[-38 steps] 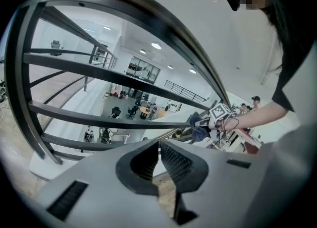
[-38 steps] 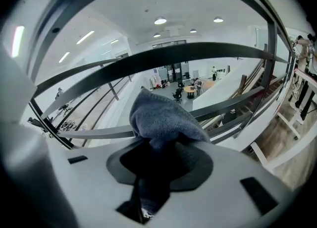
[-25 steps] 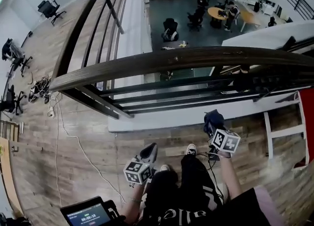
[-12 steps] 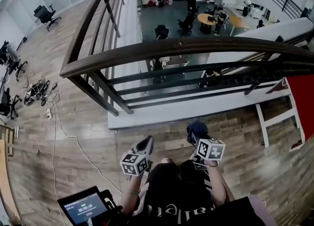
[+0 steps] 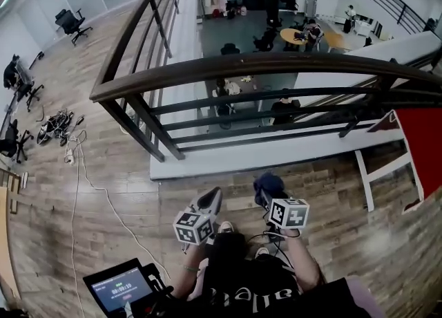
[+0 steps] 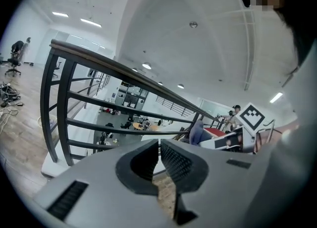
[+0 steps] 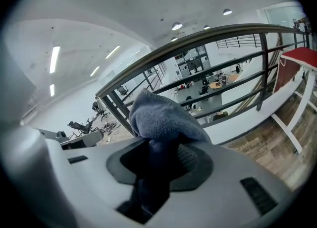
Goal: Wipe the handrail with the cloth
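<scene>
A dark wooden handrail (image 5: 276, 66) on black metal bars curves across the head view, above an open lower floor. The handrail (image 7: 198, 37) also crosses the right gripper view, and the handrail (image 6: 124, 71) runs across the left gripper view. My right gripper (image 5: 266, 189) sits low, short of the rail, shut on a blue-grey cloth (image 7: 161, 118) that bunches out past its jaws. My left gripper (image 5: 210, 202) hangs beside it at the left, shut with nothing between its jaws. Both grippers are below and in front of the rail, not touching it.
A tablet (image 5: 121, 287) sits at the lower left by my legs. Cables (image 5: 76, 171) trail over the wood floor at left. A red panel on a white frame (image 5: 418, 144) stands at right. Office chairs (image 5: 72, 23) stand far left. People sit round a table (image 5: 297, 33) on the floor below.
Both grippers have drawn back and lower, closer to my body, and nearer each other. The view has shifted, with the handrail now higher and farther in the frame.
</scene>
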`<state>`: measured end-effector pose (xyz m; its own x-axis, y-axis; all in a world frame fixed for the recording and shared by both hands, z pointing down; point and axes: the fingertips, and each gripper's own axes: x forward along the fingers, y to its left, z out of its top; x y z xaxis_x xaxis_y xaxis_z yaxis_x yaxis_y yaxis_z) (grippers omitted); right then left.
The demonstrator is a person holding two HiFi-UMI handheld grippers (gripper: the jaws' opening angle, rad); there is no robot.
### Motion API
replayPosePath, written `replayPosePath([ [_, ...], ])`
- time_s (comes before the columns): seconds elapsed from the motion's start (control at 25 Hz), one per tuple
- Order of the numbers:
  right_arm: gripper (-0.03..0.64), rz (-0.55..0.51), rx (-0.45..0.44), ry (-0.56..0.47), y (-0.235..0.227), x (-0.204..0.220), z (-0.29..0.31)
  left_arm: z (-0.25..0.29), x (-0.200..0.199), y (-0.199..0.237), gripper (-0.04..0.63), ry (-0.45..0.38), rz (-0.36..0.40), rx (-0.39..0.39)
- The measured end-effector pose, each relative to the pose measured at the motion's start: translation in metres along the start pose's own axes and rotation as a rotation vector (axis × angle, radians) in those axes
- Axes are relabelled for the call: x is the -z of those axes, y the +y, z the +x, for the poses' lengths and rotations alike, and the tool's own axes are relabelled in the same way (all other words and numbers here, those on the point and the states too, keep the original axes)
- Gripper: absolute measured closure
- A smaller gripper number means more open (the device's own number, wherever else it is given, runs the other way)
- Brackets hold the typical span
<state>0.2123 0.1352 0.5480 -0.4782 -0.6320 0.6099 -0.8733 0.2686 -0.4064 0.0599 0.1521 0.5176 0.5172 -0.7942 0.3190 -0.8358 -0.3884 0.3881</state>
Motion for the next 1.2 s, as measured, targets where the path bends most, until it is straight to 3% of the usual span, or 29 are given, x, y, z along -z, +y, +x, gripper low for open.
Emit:
replayPosePath([
  [0.4, 0.508, -0.048, -0.056, 0.021, -0.030, 0.062, -0.103, -0.027, 0.044, -0.127, 0.594, -0.050, -0.032, 0.000],
  [0.6, 0.508, -0.038, -0.086, 0.013, -0.037, 0.083, -0.133, -0.045, 0.056, -0.170, 0.594, -0.061, -0.005, -0.001],
  [1.2, 0.508, -0.083, -0.118, -0.006, 0.007, 0.106, -0.169, -0.102, 0.059, -0.185, 0.594, -0.057, 0.031, -0.015],
])
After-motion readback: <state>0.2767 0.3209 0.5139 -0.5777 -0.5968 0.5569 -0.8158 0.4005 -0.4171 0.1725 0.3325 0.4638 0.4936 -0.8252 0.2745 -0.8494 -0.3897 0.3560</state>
